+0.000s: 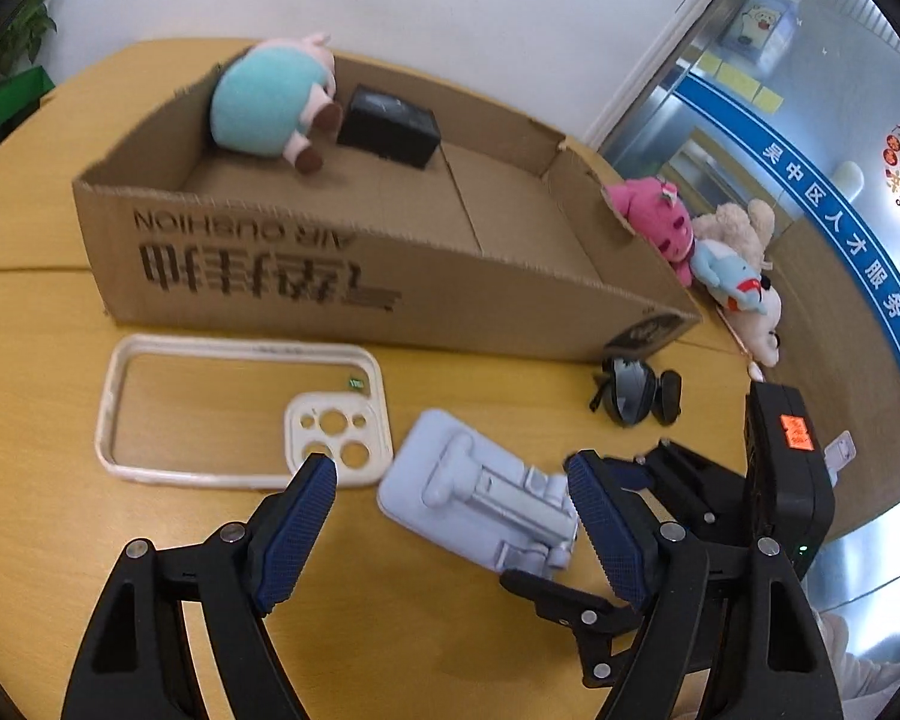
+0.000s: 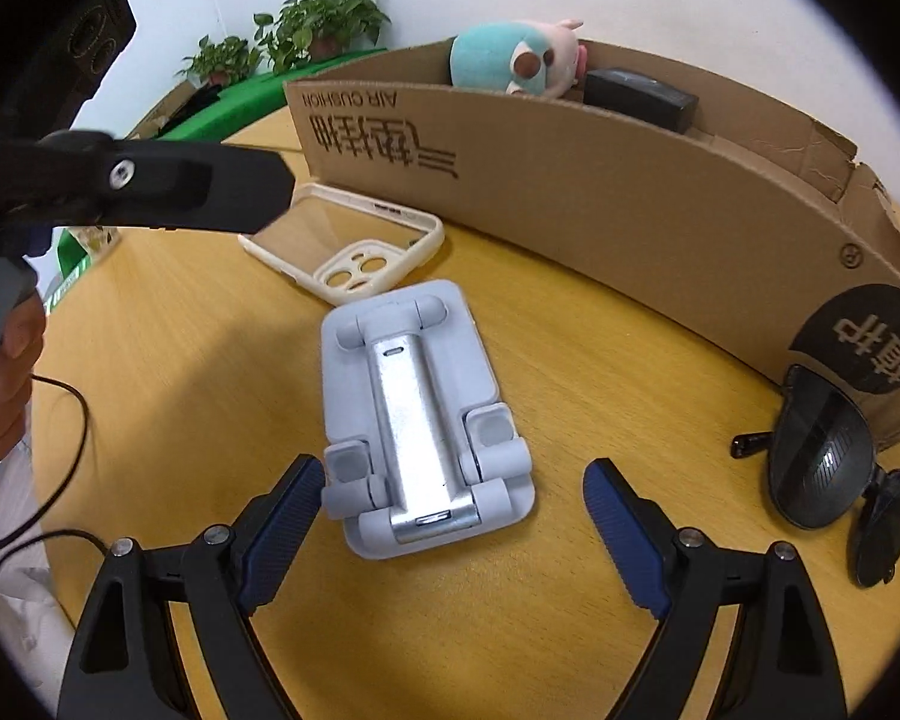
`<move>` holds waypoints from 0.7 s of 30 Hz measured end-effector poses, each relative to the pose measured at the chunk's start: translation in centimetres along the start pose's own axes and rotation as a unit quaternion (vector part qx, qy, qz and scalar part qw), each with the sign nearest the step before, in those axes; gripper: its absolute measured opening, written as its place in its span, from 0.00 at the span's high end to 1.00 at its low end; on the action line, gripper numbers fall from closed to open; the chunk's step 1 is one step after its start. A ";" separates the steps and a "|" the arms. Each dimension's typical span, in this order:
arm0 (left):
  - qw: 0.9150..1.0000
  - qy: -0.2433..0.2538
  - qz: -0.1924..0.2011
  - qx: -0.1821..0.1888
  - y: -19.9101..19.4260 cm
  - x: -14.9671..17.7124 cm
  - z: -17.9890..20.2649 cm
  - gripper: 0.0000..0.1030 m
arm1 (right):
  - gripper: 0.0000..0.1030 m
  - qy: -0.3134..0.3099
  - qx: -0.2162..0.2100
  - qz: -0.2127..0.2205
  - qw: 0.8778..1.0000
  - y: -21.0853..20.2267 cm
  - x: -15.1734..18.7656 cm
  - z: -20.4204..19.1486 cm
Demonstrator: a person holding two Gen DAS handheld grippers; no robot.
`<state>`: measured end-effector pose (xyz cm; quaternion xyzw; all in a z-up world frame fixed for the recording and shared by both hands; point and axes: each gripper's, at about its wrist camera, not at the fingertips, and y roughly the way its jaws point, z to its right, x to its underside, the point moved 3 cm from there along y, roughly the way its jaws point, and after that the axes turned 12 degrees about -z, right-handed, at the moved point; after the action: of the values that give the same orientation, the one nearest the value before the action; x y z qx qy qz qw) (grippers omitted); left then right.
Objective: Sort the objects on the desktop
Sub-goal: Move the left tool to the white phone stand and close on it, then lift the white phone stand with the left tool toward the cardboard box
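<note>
Observed on round yellow wooden table [image 2: 570, 540], relative to open brown cardboard box [image 1: 330, 276]: folded pale-blue plastic and metal phone stand [image 2: 414, 414] lying flat in front, just beside cream rubber phone case [image 1: 234, 414]. Left gripper [image 1: 450, 516] spread wide, empty, over stand's near end. Right gripper [image 2: 450, 534] likewise wide, empty, straddling stand's near end. Folded black sunglasses [image 2: 828, 468] at box's corner. Teal plush pig [image 1: 276, 99] and black rectangular case [image 1: 390, 126] inside box.

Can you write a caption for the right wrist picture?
Open right gripper reaches for the folded phone stand beside the cardboard box.
</note>
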<state>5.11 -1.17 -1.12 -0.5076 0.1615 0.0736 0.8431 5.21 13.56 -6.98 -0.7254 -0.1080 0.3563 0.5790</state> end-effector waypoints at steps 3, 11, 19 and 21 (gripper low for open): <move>0.999 -0.012 -0.023 0.034 1.4 0.6 -0.2 0.23 | 0.19 -0.016 0.014 0.002 1.000 0.3 0.2 -0.6; 0.995 -0.046 -0.060 0.070 3.9 1.9 -0.4 0.28 | 0.34 0.007 -0.020 0.010 1.000 -1.1 2.2 -2.7; 0.998 -0.036 -0.052 0.010 4.7 1.7 0.7 0.53 | 0.34 0.003 0.037 0.019 0.999 -0.4 1.9 -4.3; 0.998 -0.033 -0.050 -0.003 4.7 1.8 0.9 0.56 | 0.35 0.011 0.041 0.022 0.999 -0.3 1.8 -4.3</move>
<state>5.61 1.80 -5.27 -0.5151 0.1073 0.0484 0.8490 9.31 11.42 -7.05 -0.7067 -0.0710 0.3653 0.6017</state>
